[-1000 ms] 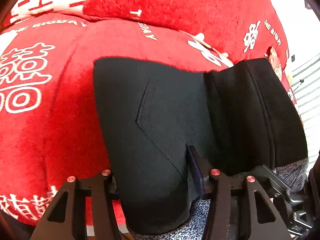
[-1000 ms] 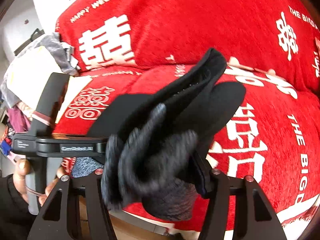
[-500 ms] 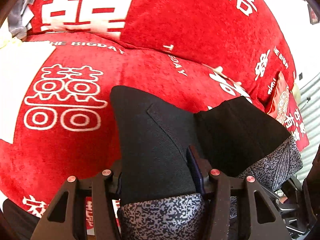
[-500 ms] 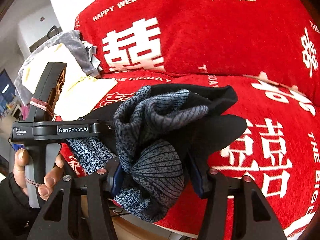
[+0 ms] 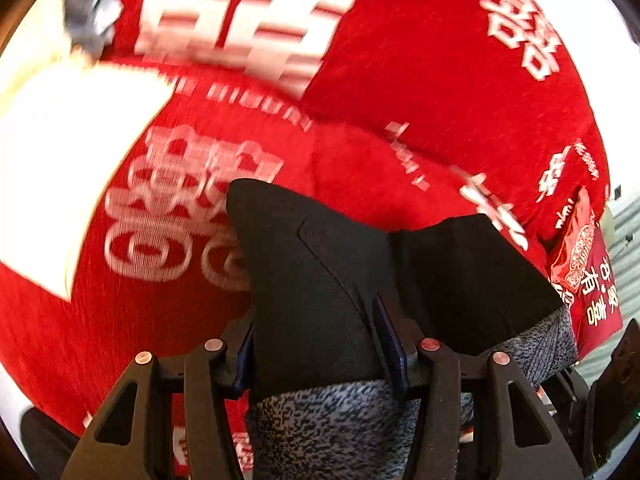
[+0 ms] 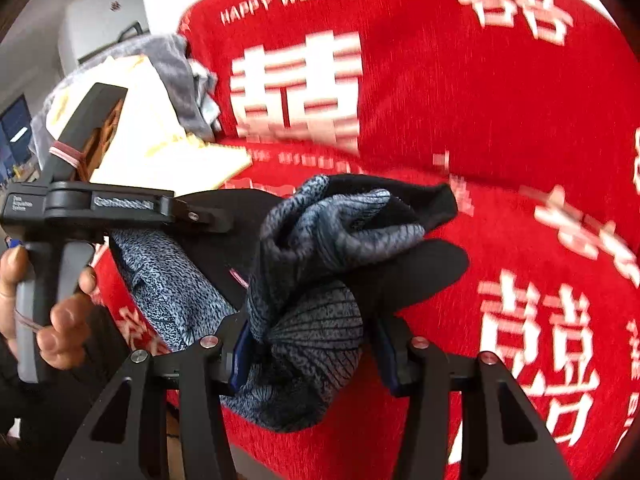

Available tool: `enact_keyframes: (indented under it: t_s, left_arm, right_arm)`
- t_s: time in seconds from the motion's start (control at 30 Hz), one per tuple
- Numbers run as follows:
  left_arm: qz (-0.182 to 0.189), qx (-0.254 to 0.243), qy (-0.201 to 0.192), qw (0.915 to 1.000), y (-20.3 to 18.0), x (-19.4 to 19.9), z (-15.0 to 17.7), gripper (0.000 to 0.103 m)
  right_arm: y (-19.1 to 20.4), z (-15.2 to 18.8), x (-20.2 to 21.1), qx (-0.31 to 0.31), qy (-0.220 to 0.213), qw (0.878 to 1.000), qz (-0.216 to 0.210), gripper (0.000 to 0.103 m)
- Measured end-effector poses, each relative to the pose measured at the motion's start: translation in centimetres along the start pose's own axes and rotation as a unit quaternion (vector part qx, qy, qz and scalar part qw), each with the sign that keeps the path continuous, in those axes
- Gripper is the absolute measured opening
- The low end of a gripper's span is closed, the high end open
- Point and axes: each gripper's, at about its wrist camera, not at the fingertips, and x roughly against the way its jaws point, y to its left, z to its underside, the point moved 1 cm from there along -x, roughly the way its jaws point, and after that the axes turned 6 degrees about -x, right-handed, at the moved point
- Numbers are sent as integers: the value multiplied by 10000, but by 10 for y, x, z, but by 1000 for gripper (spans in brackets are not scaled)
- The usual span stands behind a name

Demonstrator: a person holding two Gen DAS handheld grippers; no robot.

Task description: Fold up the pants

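The pants (image 5: 320, 280) are black outside with a grey speckled lining. They hang above a red sofa (image 5: 440, 80) with white lettering. My left gripper (image 5: 316, 344) is shut on the pants' edge, the fabric standing up between its fingers. My right gripper (image 6: 312, 344) is shut on a bunched part of the pants (image 6: 320, 280), grey lining turned outward. The left gripper's body (image 6: 100, 204), held by a hand, shows at the left of the right wrist view.
A pile of white and grey cloth (image 6: 160, 92) lies on the sofa's left end. A white cloth (image 5: 60, 168) shows at the left of the left wrist view. A red packet (image 5: 584, 264) lies at the sofa's right end.
Both grippers have drawn back from the sofa, holding the pants. More of the sofa backrest shows now. The grey lining has come into view in both views.
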Motion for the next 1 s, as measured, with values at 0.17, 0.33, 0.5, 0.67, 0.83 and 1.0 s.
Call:
enact_keyframes:
  t_s: [0.17,0.33,0.5,0.67,0.83,1.0]
  left_arm:
    - [64,285,343,9990,37,-20,30,54]
    - [-112,136,280,9995,35,-9,26,54]
    - [-302,62,-20,9995,27,14,13,83]
    - [-222,-136,37,9997,-5,5,-5,83]
    - [-330,-794,380,9956,-35,-18,14,83]
    - [-513,-1146,312,9916,-35,-25,38,83]
  right_arm:
    - [-22,29,-8,-361,557,9976,-211,69]
    - [-56,34,-1,-1098,787,9897,-474,81]
    - [-90,26,13,-1792,517,9815,-435,81]
    - [-68,2,28,-1360,-102,9902,-301,83]
    - [-17,11,5,-244,446,9970,-586,84]
    - [-31,45,-18,-252,861,9959,-141,84]
